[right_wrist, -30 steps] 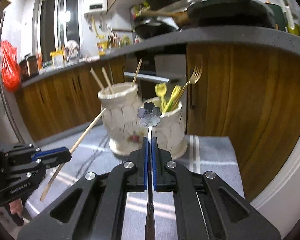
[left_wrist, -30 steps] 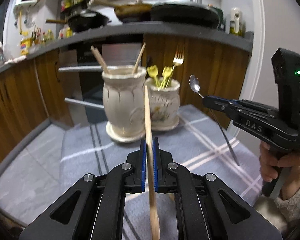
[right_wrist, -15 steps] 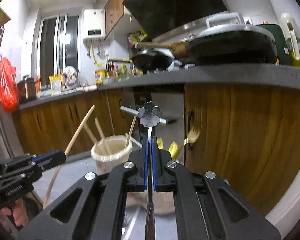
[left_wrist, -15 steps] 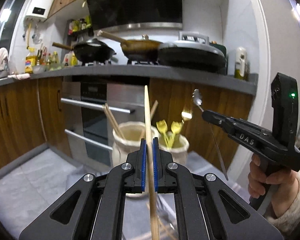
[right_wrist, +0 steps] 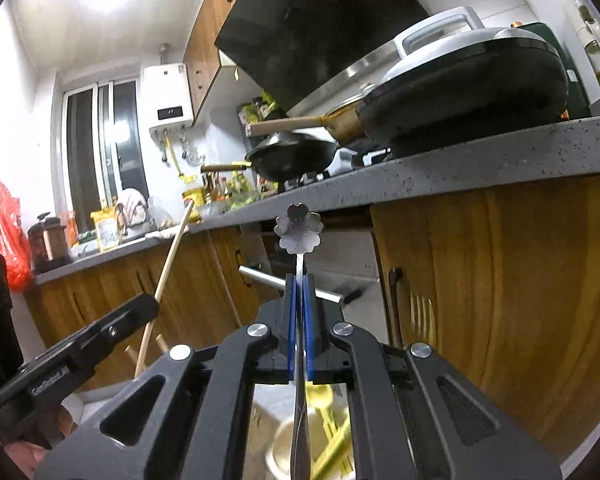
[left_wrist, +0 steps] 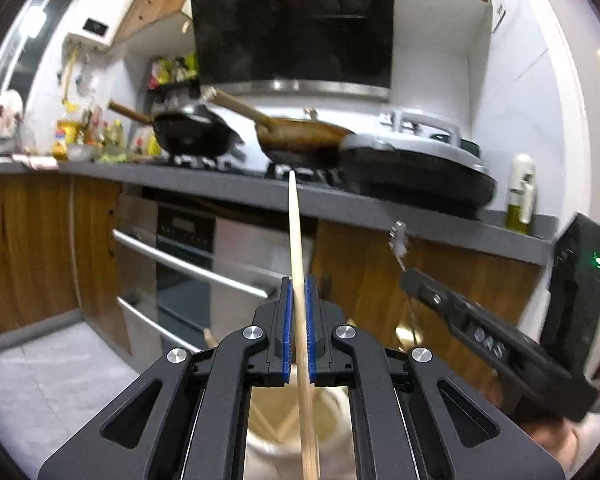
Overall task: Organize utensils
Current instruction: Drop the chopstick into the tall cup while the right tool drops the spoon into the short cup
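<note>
My left gripper (left_wrist: 299, 284) is shut on a wooden chopstick (left_wrist: 296, 232) that stands upright, its lower end over the mouth of a cream ceramic holder (left_wrist: 332, 412) holding other chopsticks. My right gripper (right_wrist: 299, 280) is shut on a metal spoon (right_wrist: 299, 229) with a flower-shaped end pointing up, above a second white holder (right_wrist: 280, 448) with yellow utensils (right_wrist: 328, 400). Each gripper shows in the other's view: the right gripper (left_wrist: 404, 276) at right, the left gripper (right_wrist: 152, 304) at left with its chopstick (right_wrist: 168, 264).
A wooden cabinet front (right_wrist: 500, 300) and oven with steel handles (left_wrist: 188, 268) stand close behind the holders. A grey countertop (left_wrist: 228, 188) above carries pans (left_wrist: 300, 140) and a lidded cooker (right_wrist: 468, 88). Grey floor (left_wrist: 40, 380) lies at left.
Both grippers have risen and tilted up; the holders have dropped from mid-frame to the bottom edge, now beneath the fingers. The chopstick and spoon stay gripped.
</note>
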Demonstrator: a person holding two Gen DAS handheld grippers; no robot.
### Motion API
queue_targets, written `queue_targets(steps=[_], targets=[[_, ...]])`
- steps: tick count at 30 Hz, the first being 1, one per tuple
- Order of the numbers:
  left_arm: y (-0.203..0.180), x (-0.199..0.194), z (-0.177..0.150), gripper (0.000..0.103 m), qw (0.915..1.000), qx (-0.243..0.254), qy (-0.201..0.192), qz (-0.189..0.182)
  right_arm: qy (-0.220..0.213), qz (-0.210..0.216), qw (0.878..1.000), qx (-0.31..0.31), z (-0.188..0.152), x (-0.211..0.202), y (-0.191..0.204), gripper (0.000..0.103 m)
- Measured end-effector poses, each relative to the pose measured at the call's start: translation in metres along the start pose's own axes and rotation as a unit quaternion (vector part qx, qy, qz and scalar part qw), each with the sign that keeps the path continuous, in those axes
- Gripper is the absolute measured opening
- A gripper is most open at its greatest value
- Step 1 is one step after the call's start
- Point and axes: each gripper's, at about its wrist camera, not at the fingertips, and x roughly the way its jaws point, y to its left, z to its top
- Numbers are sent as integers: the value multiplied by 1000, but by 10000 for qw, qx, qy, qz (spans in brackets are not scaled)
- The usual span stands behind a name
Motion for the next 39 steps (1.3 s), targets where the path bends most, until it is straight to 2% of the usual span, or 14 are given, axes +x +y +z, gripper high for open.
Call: queue_targets(steps=[8,12,18,20,29,39], targets=[[-8,25,-11,6,9978,400,-212,491,-261,-290,9992,-117,-12,16,-7,3],[-8,26,-19,6,9969,478,-276,556,-45,-308,9993,-190,-22,23,-10,3],[-15,12,-27,6,9959,715,-331,446,310,-411,9982,-306,-31,16,-14,3],[-15,3,-29,6,9965,661,-339,386,413,-448,9978,-251,-31,10,-18,3],[-6,-26,-43,6,9984,469,133,292,643,-486,9967,-77,-43,-22,-32,3],[-5,-24,-60,6,9956,489,697,380,806,-548,9949,-244,-56,-32,-29,3]])
